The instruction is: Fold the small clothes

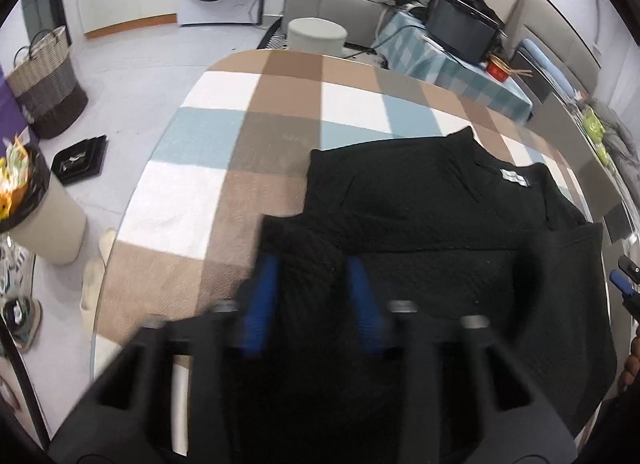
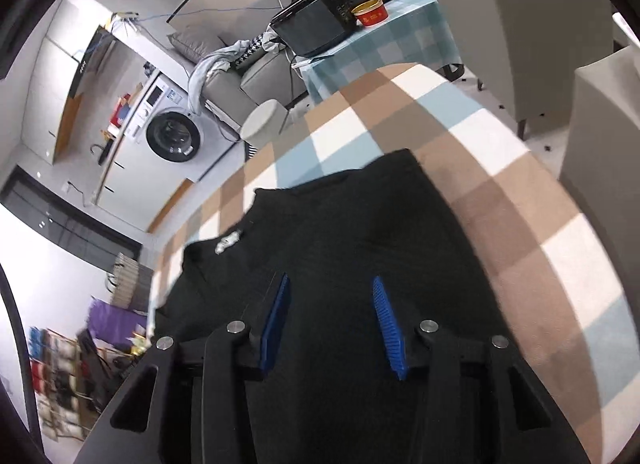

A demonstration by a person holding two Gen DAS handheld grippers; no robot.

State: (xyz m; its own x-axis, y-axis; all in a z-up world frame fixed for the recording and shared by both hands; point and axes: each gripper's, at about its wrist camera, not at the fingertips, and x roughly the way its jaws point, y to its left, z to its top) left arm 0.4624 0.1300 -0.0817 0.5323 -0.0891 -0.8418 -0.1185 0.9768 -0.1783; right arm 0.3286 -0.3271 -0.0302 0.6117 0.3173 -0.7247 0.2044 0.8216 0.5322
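A black textured garment [image 1: 420,200] with a grey neck label [image 1: 514,177] lies on the round table's checked cloth [image 1: 224,192], its sides folded in. My left gripper [image 1: 313,262] is at the garment's near left corner, and a raised fold of the black fabric fills the gap between its blue pads; this view is blurred. In the right wrist view the same garment [image 2: 360,224] lies flat under my right gripper [image 2: 330,278], whose blue pads stand apart with nothing pinched. The right gripper's tip [image 1: 624,276] also shows at the left wrist view's right edge.
The table edge curves close on the left, with a lined bin [image 1: 44,220] and a woven basket [image 1: 44,84] on the floor beyond. Behind the table stand a round stool [image 1: 316,34] and a teal-checked table [image 2: 380,44] bearing a red bowl [image 2: 370,12]. A grey chair [image 2: 600,136] stands to the right.
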